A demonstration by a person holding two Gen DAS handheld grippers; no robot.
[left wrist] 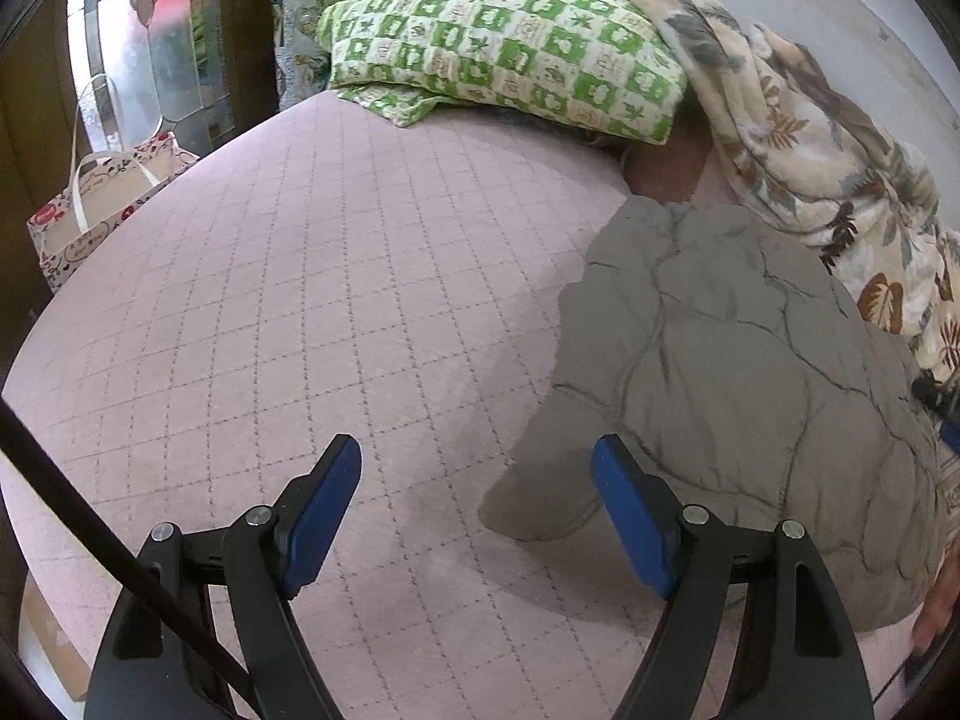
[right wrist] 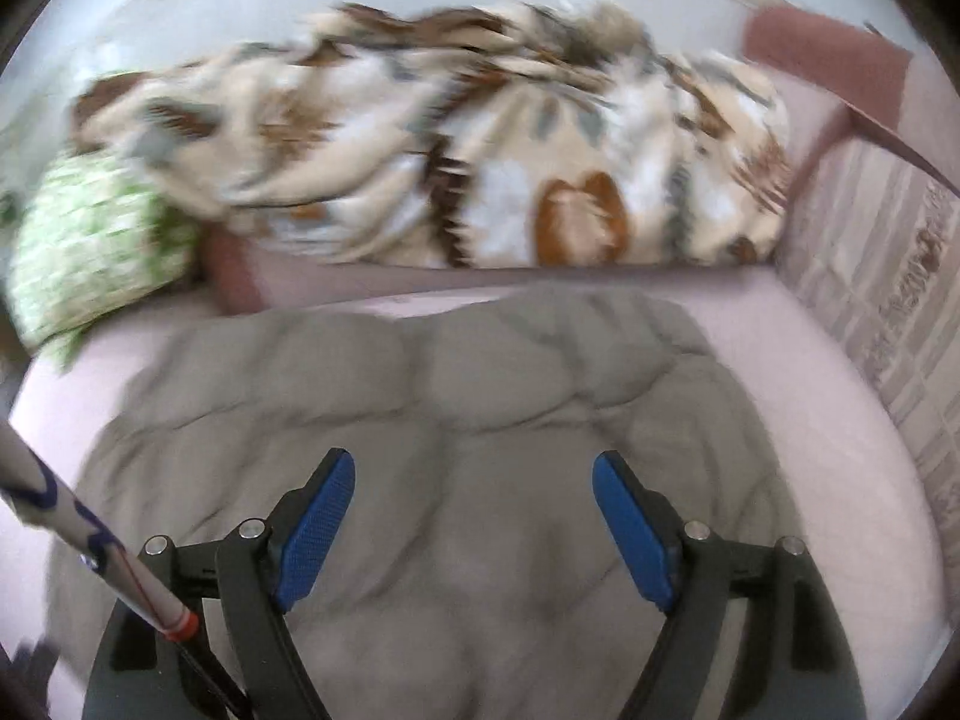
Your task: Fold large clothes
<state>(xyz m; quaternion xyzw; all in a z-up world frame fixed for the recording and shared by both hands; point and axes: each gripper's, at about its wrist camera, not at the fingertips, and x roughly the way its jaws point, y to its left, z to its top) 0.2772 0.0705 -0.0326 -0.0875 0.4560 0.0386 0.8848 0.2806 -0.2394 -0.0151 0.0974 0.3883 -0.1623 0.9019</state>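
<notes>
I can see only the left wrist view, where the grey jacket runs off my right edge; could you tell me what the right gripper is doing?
Observer: The right gripper is open, over the middle of the jacket, gripping nothing.
Operator: Thank you. Does the jacket's far side reach the bed's edge?
Observer: No, pink bedspread shows beyond that side.
Operator: And what lies past that strip?
Observer: A patterned panel, blurred, rises along that side of the bed.

Right claw (right wrist: 474, 516) spread wide, empty, above grey quilted jacket (right wrist: 456, 396).
</notes>
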